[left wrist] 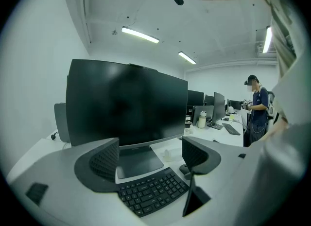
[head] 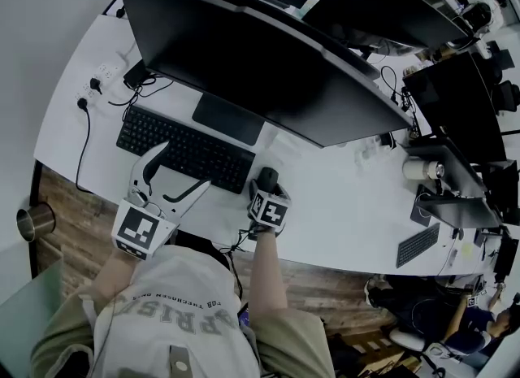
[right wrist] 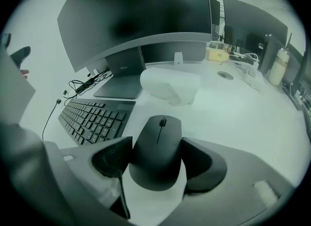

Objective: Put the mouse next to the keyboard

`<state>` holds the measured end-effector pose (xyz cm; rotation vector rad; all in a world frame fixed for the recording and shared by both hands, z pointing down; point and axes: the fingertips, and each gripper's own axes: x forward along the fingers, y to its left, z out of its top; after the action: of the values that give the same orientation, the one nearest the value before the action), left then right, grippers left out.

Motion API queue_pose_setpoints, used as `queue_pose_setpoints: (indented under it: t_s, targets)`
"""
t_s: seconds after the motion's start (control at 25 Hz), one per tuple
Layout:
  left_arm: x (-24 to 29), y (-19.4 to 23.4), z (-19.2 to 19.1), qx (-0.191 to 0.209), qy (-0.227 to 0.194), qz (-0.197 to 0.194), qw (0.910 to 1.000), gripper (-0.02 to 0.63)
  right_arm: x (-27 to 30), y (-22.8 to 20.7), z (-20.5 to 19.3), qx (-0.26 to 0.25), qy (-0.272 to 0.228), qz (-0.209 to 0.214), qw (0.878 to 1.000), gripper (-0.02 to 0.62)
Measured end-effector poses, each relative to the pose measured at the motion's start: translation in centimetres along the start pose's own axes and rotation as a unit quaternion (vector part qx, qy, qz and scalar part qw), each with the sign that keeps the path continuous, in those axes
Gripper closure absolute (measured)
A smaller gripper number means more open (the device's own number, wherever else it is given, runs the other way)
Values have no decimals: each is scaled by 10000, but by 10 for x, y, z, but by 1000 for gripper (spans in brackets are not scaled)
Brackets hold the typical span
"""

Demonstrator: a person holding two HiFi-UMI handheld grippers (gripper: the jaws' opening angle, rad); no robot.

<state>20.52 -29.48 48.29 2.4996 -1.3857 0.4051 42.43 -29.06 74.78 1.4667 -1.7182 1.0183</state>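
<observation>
Behind the keyboard [head: 187,150] a wide monitor [head: 244,59] overhangs the worktop [head: 341,206], its flat foot [head: 229,119] just beyond the keys. Cables [head: 134,92] trail off past the keyboard's left end. A pale crumpled thing [right wrist: 170,86] lies past its right end. The right hand-held gripper [right wrist: 156,148] points steeply down, forearm stretched out, its jaws closed on the sides of the mouse [right wrist: 158,137], just off the keyboard's right end. The left hand-held gripper [head: 175,177] hangs over the keyboard's near edge, nearly level, jaws apart and empty
</observation>
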Motion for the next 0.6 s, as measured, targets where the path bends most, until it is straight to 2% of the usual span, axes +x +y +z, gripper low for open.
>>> queue_pose_setpoints:
  t_s: [0.16, 0.24, 0.36, 0.48, 0.6]
  targets:
    - [0, -1, -1, -13, 20, 21, 10000, 221, 0, 1, 1, -75, -72, 74, 9999, 268]
    - [-1, 0, -2, -22, 37, 48, 10000, 221, -2, 3, 6, -70, -175, 169, 9997, 204]
    - [-4, 1, -3, -14, 36, 84, 10000, 221, -15, 5, 18, -68, -485, 219, 9986, 202]
    - [-10, 4, -1, -7, -34, 115, 9999, 221, -43, 11, 41, 5, -1155, 347, 9927, 202]
    - [-19, 12, 6, 14, -167, 165, 9997, 221, -96, 23, 75, 95, -2239, 389, 9738, 202]
